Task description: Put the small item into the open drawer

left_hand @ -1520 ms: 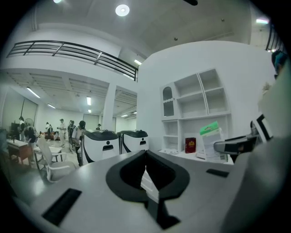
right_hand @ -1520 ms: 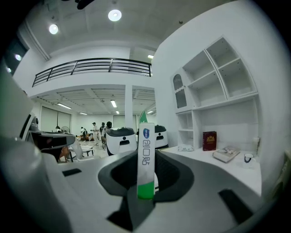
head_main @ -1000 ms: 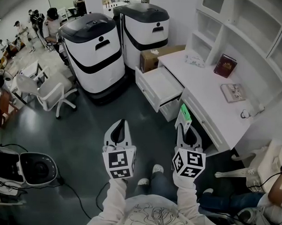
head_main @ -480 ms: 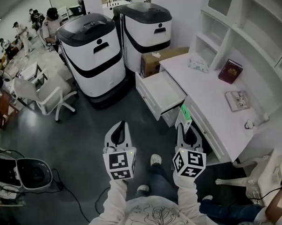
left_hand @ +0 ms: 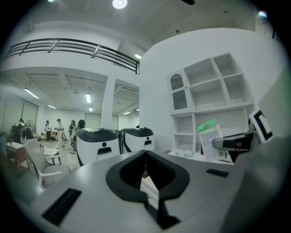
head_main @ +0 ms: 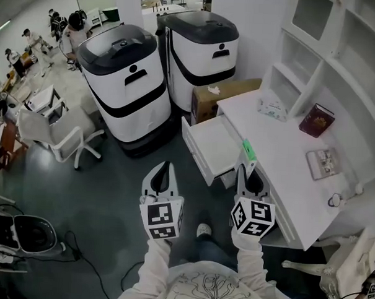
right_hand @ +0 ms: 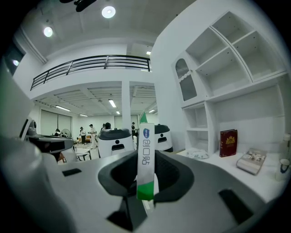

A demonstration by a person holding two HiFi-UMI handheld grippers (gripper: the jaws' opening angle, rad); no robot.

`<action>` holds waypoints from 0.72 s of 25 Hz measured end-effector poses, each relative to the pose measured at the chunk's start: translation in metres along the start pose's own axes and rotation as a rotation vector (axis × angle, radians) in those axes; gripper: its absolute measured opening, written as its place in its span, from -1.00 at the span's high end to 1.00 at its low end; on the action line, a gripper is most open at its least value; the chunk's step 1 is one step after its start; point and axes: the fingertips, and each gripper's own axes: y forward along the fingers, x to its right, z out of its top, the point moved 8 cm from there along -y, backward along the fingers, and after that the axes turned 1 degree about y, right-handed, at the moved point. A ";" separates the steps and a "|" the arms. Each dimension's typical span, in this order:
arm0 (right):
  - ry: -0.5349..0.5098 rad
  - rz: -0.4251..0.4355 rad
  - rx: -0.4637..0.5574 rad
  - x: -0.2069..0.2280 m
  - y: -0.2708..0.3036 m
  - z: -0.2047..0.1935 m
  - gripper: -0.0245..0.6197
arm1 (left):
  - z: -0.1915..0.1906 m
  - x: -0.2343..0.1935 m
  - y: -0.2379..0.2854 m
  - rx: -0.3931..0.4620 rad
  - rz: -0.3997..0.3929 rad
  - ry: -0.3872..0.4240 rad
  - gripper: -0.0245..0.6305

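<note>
Head view: my right gripper [head_main: 248,173] clamps the stick packet [head_main: 247,149] by its lower end; open drawer [head_main: 211,150] lies just ahead-left. Left gripper [head_main: 162,173] idle, jaws together.

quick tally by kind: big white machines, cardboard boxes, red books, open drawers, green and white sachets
white machines: 2
cardboard box: 1
red book: 1
open drawer: 1
sachet: 1
total: 6
</note>
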 end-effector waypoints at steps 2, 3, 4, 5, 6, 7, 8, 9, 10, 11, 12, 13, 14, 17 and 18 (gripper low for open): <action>0.001 0.007 -0.003 0.009 0.023 0.005 0.64 | 0.004 0.002 0.023 -0.001 0.007 -0.003 0.91; 0.000 0.013 -0.006 0.014 0.034 0.007 0.64 | 0.006 0.002 0.034 -0.001 0.012 -0.004 0.91; -0.003 0.020 -0.008 0.018 0.045 0.010 0.64 | 0.008 0.003 0.044 -0.003 0.017 -0.006 0.91; -0.005 0.026 -0.010 0.022 0.055 0.012 0.64 | 0.009 0.004 0.055 -0.004 0.023 -0.009 0.91; -0.007 0.032 -0.011 0.026 0.065 0.014 0.64 | 0.010 0.005 0.065 -0.006 0.029 -0.012 0.91; -0.007 0.037 -0.013 0.031 0.075 0.015 0.64 | 0.011 0.006 0.075 -0.008 0.033 -0.014 0.91; -0.007 0.040 -0.015 0.036 0.084 0.017 0.64 | 0.011 0.007 0.084 -0.011 0.036 -0.016 0.91; -0.008 0.043 -0.017 0.040 0.093 0.017 0.64 | 0.011 0.009 0.093 -0.015 0.038 -0.017 0.91; -0.007 0.046 -0.018 0.044 0.101 0.018 0.64 | 0.011 0.010 0.101 -0.016 0.039 -0.017 0.91; -0.007 0.048 -0.019 0.047 0.109 0.018 0.64 | 0.011 0.011 0.108 -0.017 0.041 -0.017 0.91; -0.006 0.049 -0.020 0.050 0.116 0.018 0.64 | 0.011 0.012 0.114 -0.017 0.043 -0.016 0.91; -0.004 0.050 -0.022 0.053 0.122 0.018 0.64 | 0.011 0.012 0.121 -0.018 0.044 -0.015 0.91; -0.001 0.051 -0.025 0.056 0.128 0.018 0.64 | 0.011 0.012 0.127 -0.020 0.046 -0.015 0.91; 0.005 0.055 -0.040 0.058 0.145 0.018 0.64 | 0.013 0.009 0.142 -0.029 0.053 -0.014 0.91; 0.006 0.058 -0.045 0.059 0.150 0.018 0.64 | 0.013 0.008 0.146 -0.033 0.055 -0.013 0.91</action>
